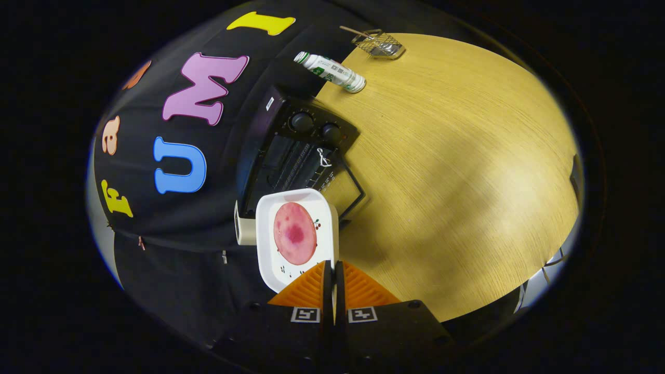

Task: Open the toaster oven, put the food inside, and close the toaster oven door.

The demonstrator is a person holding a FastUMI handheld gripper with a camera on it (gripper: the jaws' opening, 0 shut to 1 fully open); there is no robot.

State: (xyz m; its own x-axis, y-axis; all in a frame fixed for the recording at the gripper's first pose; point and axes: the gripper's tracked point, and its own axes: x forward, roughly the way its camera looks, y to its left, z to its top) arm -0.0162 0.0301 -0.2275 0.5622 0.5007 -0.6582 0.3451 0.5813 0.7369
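Observation:
My gripper (333, 266) is shut on the near rim of a white square plate (324, 213), held in the air. A round pink slice of meat (294, 233) lies on the plate. Just beyond the plate stands the black toaster oven (291, 150) with two knobs; its glass door (343, 189) hangs open, folded down onto the wooden table (457, 171). The plate covers the near part of the oven's opening. The view is tilted, so the table runs off to one side.
A white and green bottle (330, 71) lies on its side on the table beyond the oven. Farther off sits a small wire basket (382, 44) with a stick handle. The black cloth wall (171, 218) stands behind the oven.

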